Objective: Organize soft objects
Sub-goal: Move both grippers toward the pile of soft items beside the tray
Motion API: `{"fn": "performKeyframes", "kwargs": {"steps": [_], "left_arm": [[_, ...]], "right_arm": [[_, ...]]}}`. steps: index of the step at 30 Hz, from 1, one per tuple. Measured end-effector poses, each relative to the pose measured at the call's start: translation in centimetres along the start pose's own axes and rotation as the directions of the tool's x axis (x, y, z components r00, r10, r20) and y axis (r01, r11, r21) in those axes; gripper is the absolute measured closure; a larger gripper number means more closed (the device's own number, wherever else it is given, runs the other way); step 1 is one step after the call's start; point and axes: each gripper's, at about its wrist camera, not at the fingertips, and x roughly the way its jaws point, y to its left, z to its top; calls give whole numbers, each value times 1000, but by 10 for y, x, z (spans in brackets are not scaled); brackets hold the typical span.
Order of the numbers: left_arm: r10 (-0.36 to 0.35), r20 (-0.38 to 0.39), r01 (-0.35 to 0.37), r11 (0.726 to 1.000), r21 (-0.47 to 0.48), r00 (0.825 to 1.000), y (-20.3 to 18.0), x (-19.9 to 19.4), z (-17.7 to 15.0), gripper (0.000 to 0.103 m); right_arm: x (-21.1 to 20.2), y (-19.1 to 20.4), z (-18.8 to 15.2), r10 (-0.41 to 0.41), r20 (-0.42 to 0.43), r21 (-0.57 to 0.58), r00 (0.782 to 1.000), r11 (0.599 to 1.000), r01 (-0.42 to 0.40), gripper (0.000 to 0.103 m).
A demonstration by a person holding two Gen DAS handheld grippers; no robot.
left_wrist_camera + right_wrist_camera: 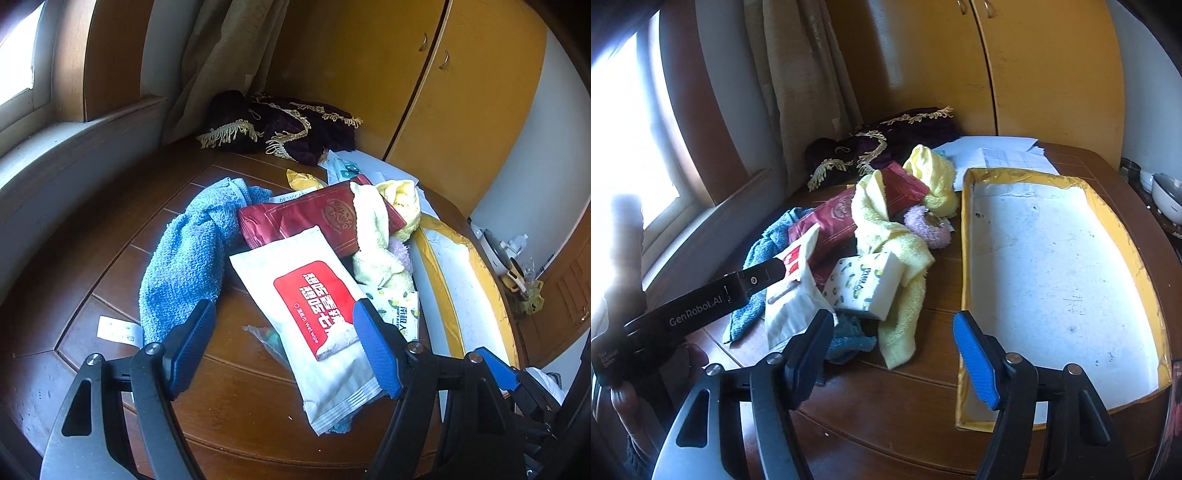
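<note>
Wooden table [916,406] w/ shallow yellow-edged tray [967,258] at right, nothing in it. Heap of soft items lies left of tray, nr table centre: blue towel [184,258] at far left of heap; yellow towel [886,236] draped over maroon packet [314,218]; white wet-wipe pack [314,314] on top, nr side; patterned tissue pack [868,284] beside it; purple fuzzy item [927,225] just beside tray's left wall. Left gripper [284,347]: jaws apart, straddling wet-wipe pack, pads either side, not clamped. Right gripper [890,354]: jaws apart, holding nothing, above bare table betw. heap & tray. Likely step: grasp pack. Best close across pack's narrow width, mid-body, lift clear of towels before carrying right to tray.
</note>
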Motion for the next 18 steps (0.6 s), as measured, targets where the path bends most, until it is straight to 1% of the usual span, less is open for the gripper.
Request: {"fn": "performKeyframes", "kwargs": {"steps": [4,10,16,18], "left_arm": [[1,16,-2,1000,13,1000,1,-4,3,27],[-2,32,1,1000,22,999,2,-8,3,27],[-14,48,14,1000,17,999,2,-12,5,27],[-17,48,16,1000,16,999,2,-12,6,27]], "right_arm": [[-1,3,3,50,0,18,999,999,-50,36],[-3,5,7,46,20,42,999,998,-47,36],[0,6,10,75,9,54,997,996,-75,36],[1,7,10,67,11,50,998,996,-67,36]]}}
